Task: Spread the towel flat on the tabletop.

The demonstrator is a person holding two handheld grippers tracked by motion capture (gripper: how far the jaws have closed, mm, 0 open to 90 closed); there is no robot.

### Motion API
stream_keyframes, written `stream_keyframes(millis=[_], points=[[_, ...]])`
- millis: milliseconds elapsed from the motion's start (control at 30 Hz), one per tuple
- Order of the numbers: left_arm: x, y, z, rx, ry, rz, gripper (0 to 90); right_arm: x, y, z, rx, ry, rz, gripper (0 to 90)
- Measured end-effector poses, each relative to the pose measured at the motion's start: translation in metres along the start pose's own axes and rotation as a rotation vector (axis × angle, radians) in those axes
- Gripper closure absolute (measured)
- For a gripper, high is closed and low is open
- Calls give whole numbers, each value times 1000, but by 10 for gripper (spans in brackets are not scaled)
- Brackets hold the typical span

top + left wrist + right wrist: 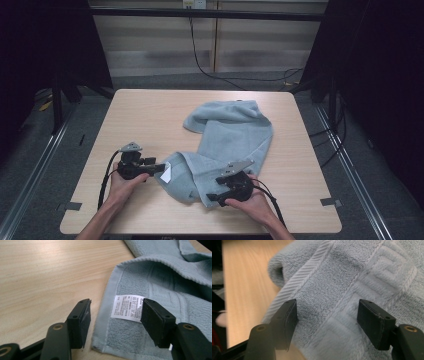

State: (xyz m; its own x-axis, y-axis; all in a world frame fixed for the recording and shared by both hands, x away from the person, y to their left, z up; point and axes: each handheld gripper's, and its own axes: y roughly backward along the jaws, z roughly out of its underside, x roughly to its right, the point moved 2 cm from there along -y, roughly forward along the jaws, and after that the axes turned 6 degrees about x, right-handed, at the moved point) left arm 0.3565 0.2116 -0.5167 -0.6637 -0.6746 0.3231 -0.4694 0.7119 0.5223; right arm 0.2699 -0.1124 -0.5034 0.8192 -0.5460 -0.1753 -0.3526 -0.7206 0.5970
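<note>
Currently, the work in hand appears to be folding or straightening the towel [225,145], and it is judged to be at an early stage: the cloth is lying rumpled and partly doubled over, with no neat fold formed yet.

Nearest the person, the left gripper [161,168] is sitting low at the towel's near left corner. In the left gripper view its jaws are standing spread, straddling the hemmed edge [105,322] and the white label [127,307] without pressing on either. The right gripper [212,196] is resting over the near end of the towel. In the right gripper view its jaws are spread wide over the ribbed border [312,275], with cloth between them but no pinch on it.

The towel is lying on the table [135,120], right of centre. Its long axis is running from the near edge away towards the far side, leaning slightly right. The near end is doubled over on itself; the far end is bunching and curling back to the left.

Remaining, as judged: gripping both near corners, spreading the cloth flat, and then folding it.
</note>
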Motion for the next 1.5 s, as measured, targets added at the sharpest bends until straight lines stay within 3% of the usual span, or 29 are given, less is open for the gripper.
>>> stream_keyframes(millis=[67,100,133,167,233,267,300,333,433,500,567,667,733,767,800,833,867,900,1000,1033,1067,1133,1400,1467,1500], points=[[0,-1,2,-1,5,-2,398,1,-5,2,0,6,11,324],[2,-3,2,-7,-4,8,407,0,-9,6,2,57,46,362],[5,-4,2,-15,-30,-4,407,0,-9,6,2,57,46,362],[9,-6,3,-17,-48,-13,420,-1,-10,7,2,94,78,423],[13,-8,3,-24,-86,-29,440,-1,-9,7,-1,93,87,453],[15,-9,4,-30,-115,-46,469,-1,-9,6,-4,92,98,510],[16,-8,4,-38,-165,-53,621,2,-6,7,8,75,103,613],[19,-8,6,-44,-217,-71,678,3,-5,8,16,57,91,665],[20,-7,6,-50,-213,-62,769,7,-1,8,37,3,53,732],[19,-7,5,-42,-188,-34,836,11,4,8,60,-46,25,783],[17,-5,4,-28,-174,-21,859,14,11,6,90,-63,13,806],[17,5,-2,37,-121,18,875,18,28,1,158,-96,15,816],[19,12,-8,73,-119,27,881,23,46,-3,218,-118,32,826],[21,17,-11,100,-107,37,881,23,46,-3,218,-118,32,826],[26,26,-20,166,-81,66,882,27,60,-6,254,-125,42,831],[28,32,-25,201,-65,86,884,28,68,-8,263,-122,54,833],[28,32,-25,201,-65,86,887,28,68,-8,263,-122,54,833],[31,38,-31,229,-62,105,895,30,82,-13,292,-125,67,833],[44,54,-48,302,-79,142,900,32,104,-23,317,-110,98,834],[53,64,-58,345,-103,157,900,32,111,-27,328,-103,104,835],[53,64,-58,345,-103,157,900,32,111,-27,328,-103,104,835],[61,74,-68,379,-126,172,900,30,131,-42,358,-73,128,836],[84,116,-119,519,-206,207,900,27,169,-73,465,-28,156,839],[88,130,-125,564,-198,233,900,23,178,-77,494,-17,154,839],[90,137,-122,563,-211,242,900,17,182,-77,499,-1,147,838]])
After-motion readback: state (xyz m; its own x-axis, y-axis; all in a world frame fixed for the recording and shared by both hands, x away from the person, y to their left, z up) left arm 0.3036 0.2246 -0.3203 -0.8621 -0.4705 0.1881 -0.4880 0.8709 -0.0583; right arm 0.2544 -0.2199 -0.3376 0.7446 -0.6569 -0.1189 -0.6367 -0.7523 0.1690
